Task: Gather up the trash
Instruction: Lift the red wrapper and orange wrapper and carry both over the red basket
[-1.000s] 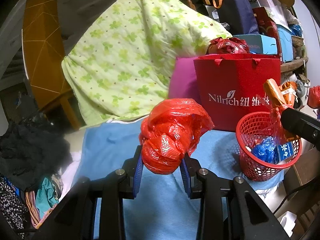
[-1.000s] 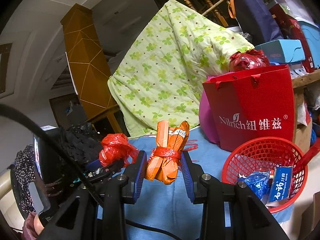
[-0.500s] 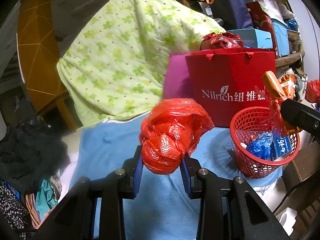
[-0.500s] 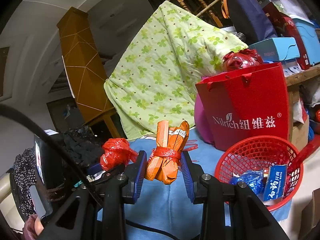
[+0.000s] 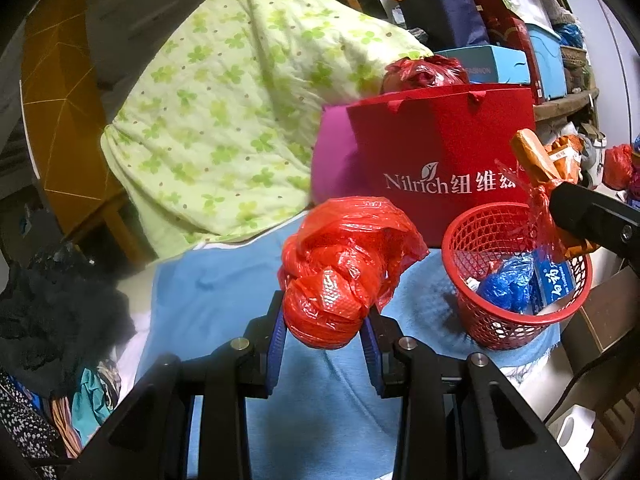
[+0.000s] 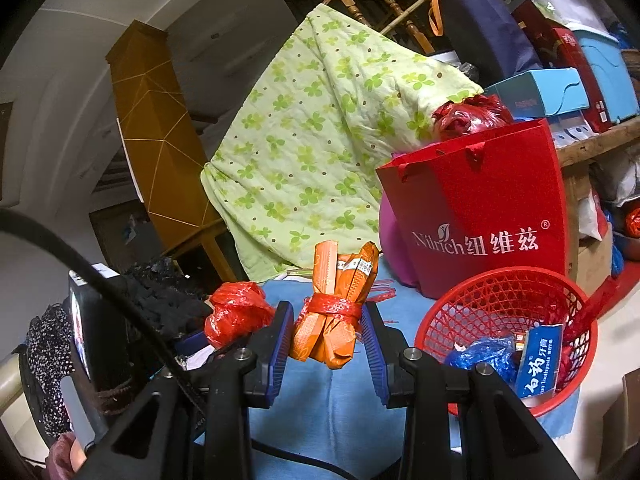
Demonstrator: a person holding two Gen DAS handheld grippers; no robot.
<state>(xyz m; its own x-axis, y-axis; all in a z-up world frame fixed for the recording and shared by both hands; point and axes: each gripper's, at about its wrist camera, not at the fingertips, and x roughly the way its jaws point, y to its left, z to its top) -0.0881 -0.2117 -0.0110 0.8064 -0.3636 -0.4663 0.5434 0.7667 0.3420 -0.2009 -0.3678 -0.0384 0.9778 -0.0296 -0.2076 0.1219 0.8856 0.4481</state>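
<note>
Ribbed blue fingers [image 5: 276,344] pinching crinkled red plastic bag [image 5: 344,268], meshed basket [image 5: 516,320] nearby

The red mesh plastic basket [image 6: 505,288] sits on the blue cloth-covered surface [image 5: 224,300], right of both held bundles; inside it lie a crumpled blue plastic bag [image 5: 506,286] and a toothpaste box [image 6: 538,362]; behind it stands the red paper gift bag [image 5: 448,152]; the green floral quilt [image 5: 232,120] drapes behind, to the left.

Crumpled red plastic bag [image 5: 340,276] and tied orange wrapper bundle [image 6: 338,312], beside red mesh basket [image 6: 500,292].
</note>
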